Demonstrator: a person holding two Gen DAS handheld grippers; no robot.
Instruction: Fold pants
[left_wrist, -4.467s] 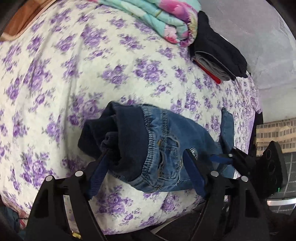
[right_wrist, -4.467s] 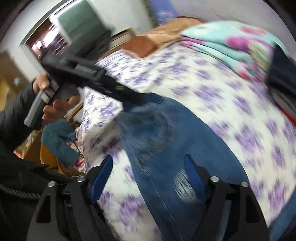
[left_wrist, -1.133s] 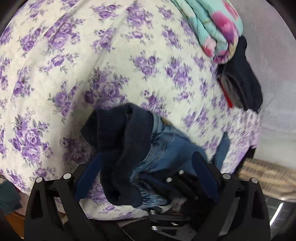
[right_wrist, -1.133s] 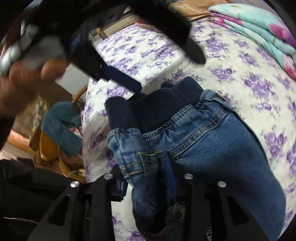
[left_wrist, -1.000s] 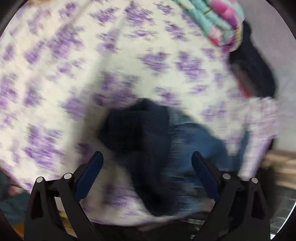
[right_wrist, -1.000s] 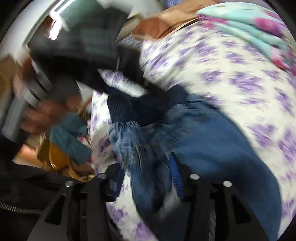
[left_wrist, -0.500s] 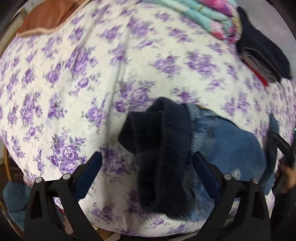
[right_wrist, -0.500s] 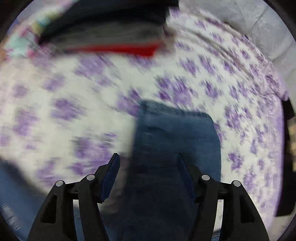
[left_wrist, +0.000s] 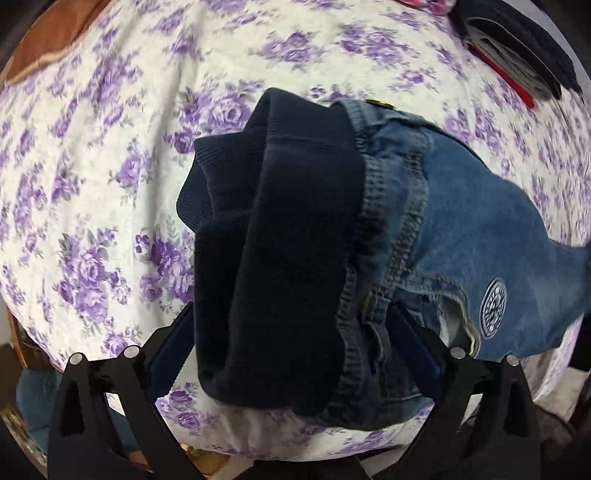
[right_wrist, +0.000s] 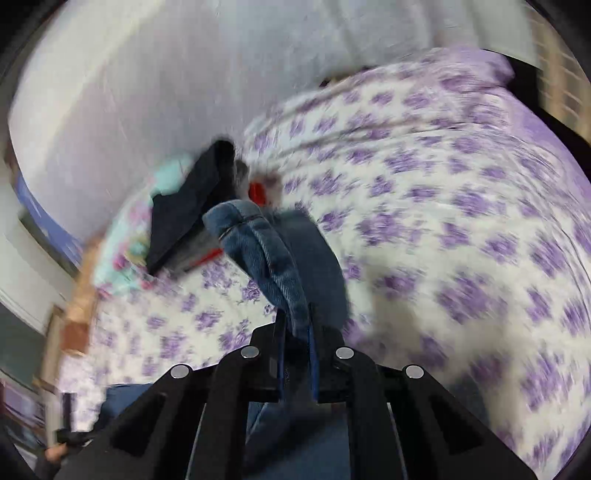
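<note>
Your left gripper (left_wrist: 295, 350) has its jaws spread wide on either side of the waist end of the jeans (left_wrist: 461, 236), where the dark navy ribbed waistband (left_wrist: 280, 236) bunches on the purple-flowered bedsheet (left_wrist: 92, 147). Your right gripper (right_wrist: 295, 354) has its jaws pinched together on the hem of a jeans leg (right_wrist: 266, 251), lifted above the sheet. Behind it a stack of folded dark clothes (right_wrist: 192, 199) lies near the wall (right_wrist: 184, 74).

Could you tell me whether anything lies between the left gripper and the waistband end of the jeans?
Nothing visible does: the left gripper is open, with the waistband end of the jeans already between its blue pads.
</note>
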